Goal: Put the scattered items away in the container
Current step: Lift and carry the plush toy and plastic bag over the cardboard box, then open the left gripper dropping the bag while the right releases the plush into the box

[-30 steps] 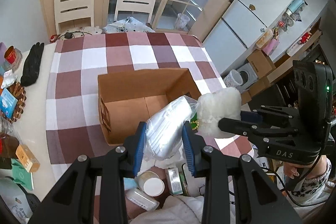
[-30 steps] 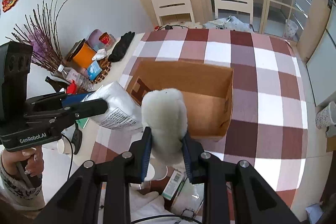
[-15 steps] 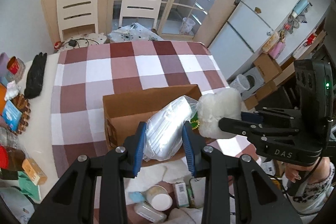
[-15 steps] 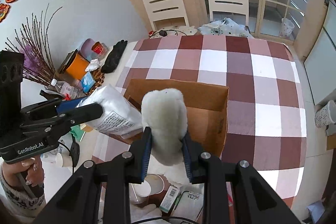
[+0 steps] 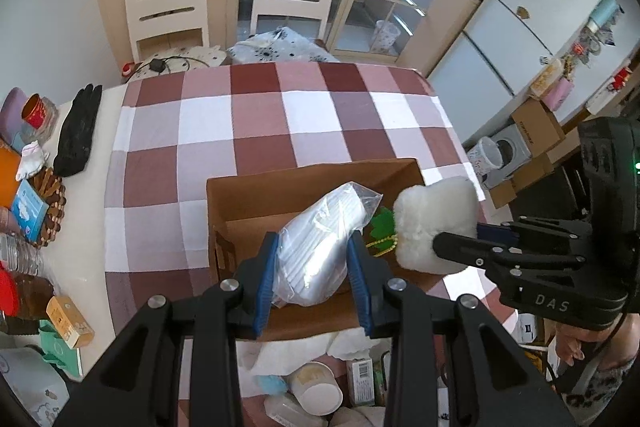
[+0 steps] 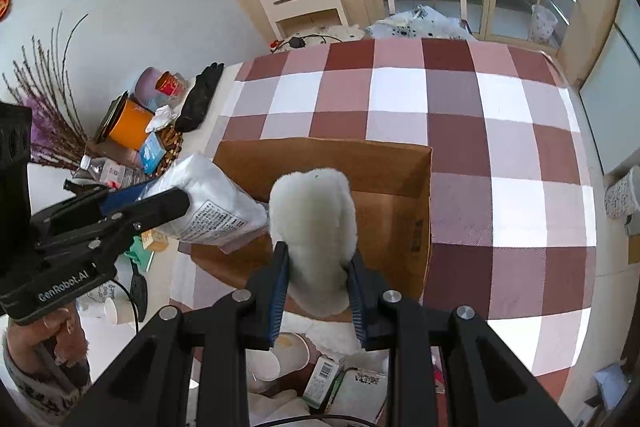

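1. Over the open cardboard box (image 5: 304, 183) my left gripper (image 5: 313, 275) is clamped on a clear plastic bag (image 5: 320, 251) stuffed with white goods; both blue pads press into its sides, and the bag tilts up and away from me above the box's near half.
2. Just to its right, my right gripper (image 6: 318, 281) is closed around a fluffy white pad (image 6: 314, 223), which bulges out above the blue pads and stands upright between them, above the box's near wall.
3. From the left wrist view the fluffy pad (image 5: 436, 227) hangs at the box's right-hand side, with a bit of green and a beaded string just showing between it and the bag.
4. From the right wrist view the bag (image 6: 212, 205) shows printed text on its face and sits beside the fluffy pad, close to touching it.
5. The box rests on a red, pink and white checked tablecloth (image 6: 460, 99), and what I can see of its floor is bare.
6. Near my side of the box, scattered things lie on the cloth: a paper cup (image 5: 316, 385) on its side, a small barcoded carton (image 6: 324, 375), and white tissue.
7. Along the table's left edge lie a black glove (image 5: 78, 131) and an orange tin (image 6: 130, 127), well apart from the box.
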{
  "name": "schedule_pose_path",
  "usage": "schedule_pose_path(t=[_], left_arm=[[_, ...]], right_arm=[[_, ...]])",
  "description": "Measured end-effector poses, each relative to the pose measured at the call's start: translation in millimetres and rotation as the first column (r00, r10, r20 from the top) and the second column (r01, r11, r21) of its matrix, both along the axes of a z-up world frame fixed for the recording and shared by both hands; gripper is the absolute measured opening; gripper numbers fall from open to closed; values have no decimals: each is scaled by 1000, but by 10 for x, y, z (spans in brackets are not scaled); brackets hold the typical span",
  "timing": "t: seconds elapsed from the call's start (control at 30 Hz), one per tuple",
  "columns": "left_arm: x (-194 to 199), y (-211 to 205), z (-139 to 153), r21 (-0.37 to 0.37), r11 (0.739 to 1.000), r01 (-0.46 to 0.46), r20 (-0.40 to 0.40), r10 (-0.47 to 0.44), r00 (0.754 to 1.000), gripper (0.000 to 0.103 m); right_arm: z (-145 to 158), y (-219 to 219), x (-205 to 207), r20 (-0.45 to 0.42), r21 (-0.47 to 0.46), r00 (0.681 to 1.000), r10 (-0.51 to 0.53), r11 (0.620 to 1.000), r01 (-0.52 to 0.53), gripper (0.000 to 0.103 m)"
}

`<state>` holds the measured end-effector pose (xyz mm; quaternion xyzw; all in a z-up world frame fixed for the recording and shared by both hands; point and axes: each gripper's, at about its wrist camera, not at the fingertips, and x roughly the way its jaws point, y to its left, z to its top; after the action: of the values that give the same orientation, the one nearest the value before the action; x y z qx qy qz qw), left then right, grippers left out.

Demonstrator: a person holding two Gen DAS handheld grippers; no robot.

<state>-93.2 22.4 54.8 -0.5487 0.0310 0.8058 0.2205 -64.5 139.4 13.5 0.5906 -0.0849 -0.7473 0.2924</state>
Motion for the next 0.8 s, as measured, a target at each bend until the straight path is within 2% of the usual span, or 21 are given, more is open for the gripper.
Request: schedule_pose_path(t=[0.3, 0.4, 0.8], left_arm=[[-103, 55, -317, -67, 997, -47, 41, 50, 998, 34], [-103, 75, -408, -74, 997, -31, 64, 35, 997, 34], [-128, 133, -521, -90, 996, -11, 96, 20, 995, 34]], right_arm=[[-167, -35, -124, 14, 64, 999, -35, 997, 34, 28], [-230, -68, -123, 25, 73, 999, -29, 997, 27, 28], [-353, -202, -114, 52, 89, 999, 10, 996, -14, 28]])
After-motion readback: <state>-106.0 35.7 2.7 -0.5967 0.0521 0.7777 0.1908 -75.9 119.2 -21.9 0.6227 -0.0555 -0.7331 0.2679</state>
